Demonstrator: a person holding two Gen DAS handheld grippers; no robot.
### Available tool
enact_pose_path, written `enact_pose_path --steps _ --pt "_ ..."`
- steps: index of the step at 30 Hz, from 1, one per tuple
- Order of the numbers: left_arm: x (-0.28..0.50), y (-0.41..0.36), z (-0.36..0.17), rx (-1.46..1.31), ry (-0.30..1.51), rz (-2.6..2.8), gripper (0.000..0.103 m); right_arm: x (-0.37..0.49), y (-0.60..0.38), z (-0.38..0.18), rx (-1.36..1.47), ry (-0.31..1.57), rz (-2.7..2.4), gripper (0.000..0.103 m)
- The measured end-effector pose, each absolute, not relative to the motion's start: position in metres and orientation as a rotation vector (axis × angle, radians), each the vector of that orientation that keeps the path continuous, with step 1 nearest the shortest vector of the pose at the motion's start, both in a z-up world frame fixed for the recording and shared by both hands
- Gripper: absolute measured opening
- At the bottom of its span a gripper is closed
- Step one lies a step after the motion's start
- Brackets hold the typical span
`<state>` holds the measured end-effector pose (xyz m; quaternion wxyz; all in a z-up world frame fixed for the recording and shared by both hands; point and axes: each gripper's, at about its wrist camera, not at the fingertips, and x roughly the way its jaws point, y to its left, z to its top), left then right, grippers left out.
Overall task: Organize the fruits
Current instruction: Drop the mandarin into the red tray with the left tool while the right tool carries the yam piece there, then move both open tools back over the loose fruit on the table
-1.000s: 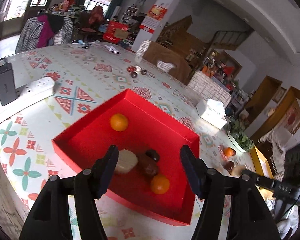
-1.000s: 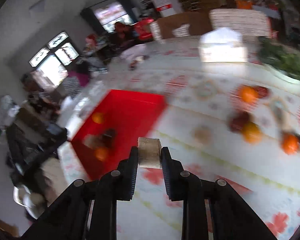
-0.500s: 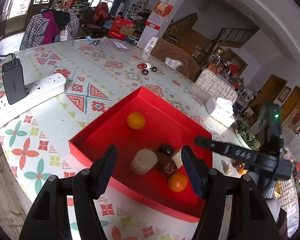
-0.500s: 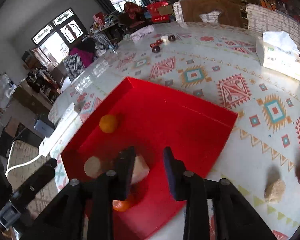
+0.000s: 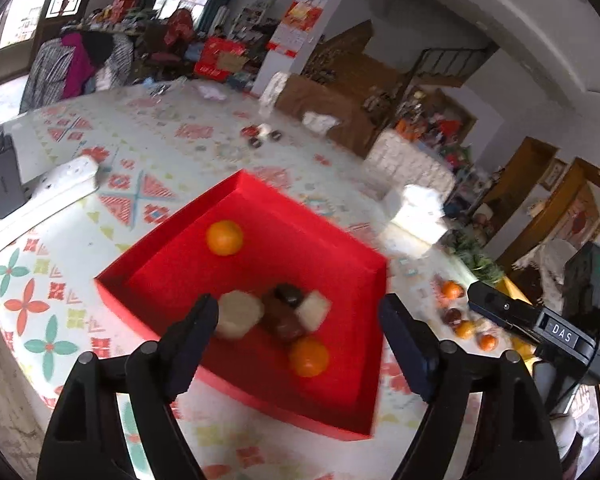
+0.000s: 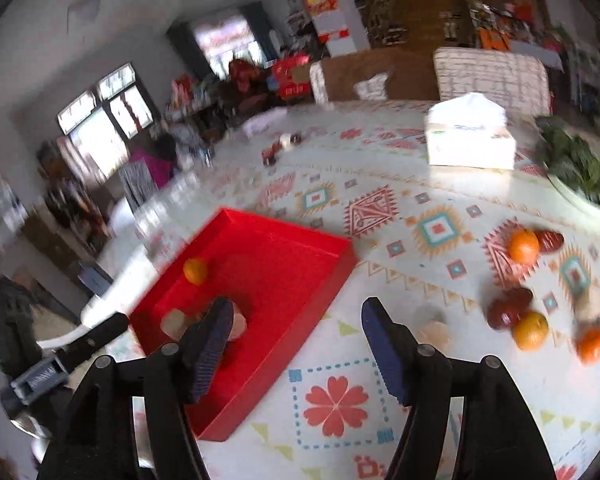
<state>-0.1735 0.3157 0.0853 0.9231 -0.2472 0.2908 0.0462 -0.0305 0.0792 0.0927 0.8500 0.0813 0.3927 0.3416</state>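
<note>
The left gripper (image 5: 296, 316) hangs over a red tray (image 5: 172, 248) on the patterned table (image 5: 60, 280), jaws opening with nothing gripped; two oranges (image 5: 225, 237), pale lumps (image 5: 239, 314) and dark fruit (image 5: 282, 318) lie inside; the right gripper (image 5: 500, 306) shows at right.

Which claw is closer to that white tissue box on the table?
Right. The right claw, its jaws opening and empty, faces the tissue box across bare tablecloth. The left claw, also opening and empty, sits over the red tray, which lies between it and the box.
</note>
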Motion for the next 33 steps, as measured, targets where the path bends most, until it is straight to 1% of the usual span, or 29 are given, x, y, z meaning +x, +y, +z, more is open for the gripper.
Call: enact_pose_path --steps 1,3,5,9,15,19,24,26,27,29,30,31,32,33 --pt "-0.174 0.309 0.089 -0.500 0.592 0.083 0.082 -0.032 0.066 0.093 0.235 0.824 0.732 0.079" --pt "-0.174 0.295 0.097 -0.477 0.590 0.066 0.082 -0.032 0.040 0.093 0.391 0.834 0.766 0.080" --pt "-0.174 0.283 0.103 -0.468 0.584 0.049 0.082 -0.031 0.024 0.093 0.483 0.848 0.779 0.080" --pt "-0.177 0.252 0.122 -0.407 0.568 0.026 0.082 -0.041 0.002 0.103 0.424 0.828 0.718 0.080" --pt "-0.195 0.198 0.184 -0.250 0.449 -0.017 0.082 -0.059 -0.052 0.136 0.336 0.768 0.634 0.080" --pt "-0.216 0.162 0.243 -0.164 0.332 -0.090 0.082 -0.078 -0.105 0.194 0.260 0.663 0.541 0.080" --pt "-0.233 0.136 0.313 -0.097 0.211 -0.156 0.083 -0.110 -0.170 0.297 0.155 0.506 0.367 0.080" --pt "-0.235 0.130 0.342 -0.077 0.173 -0.179 0.090 -0.120 -0.186 0.333 0.105 0.465 0.305 0.080" --pt "-0.233 0.129 0.356 -0.066 0.162 -0.188 0.091 -0.127 -0.192 0.349 0.081 0.442 0.267 0.080" --pt "-0.226 0.127 0.376 -0.041 0.155 -0.179 0.092 -0.139 -0.205 0.387 0.033 0.389 0.183 0.084" --pt "-0.221 0.127 0.384 -0.025 0.149 -0.162 0.093 -0.143 -0.209 0.401 0.019 0.375 0.157 0.090" --pt "-0.216 0.126 0.388 -0.013 0.147 -0.148 0.095 -0.148 -0.213 0.415 0.010 0.361 0.127 0.094" --pt "-0.212 0.128 0.388 -0.007 0.148 -0.141 0.098 -0.150 -0.215 0.421 0.006 0.356 0.108 0.095" --pt "-0.207 0.131 0.386 -0.010 0.150 -0.139 0.098 -0.151 -0.217 0.423 0.001 0.358 0.101 0.095"
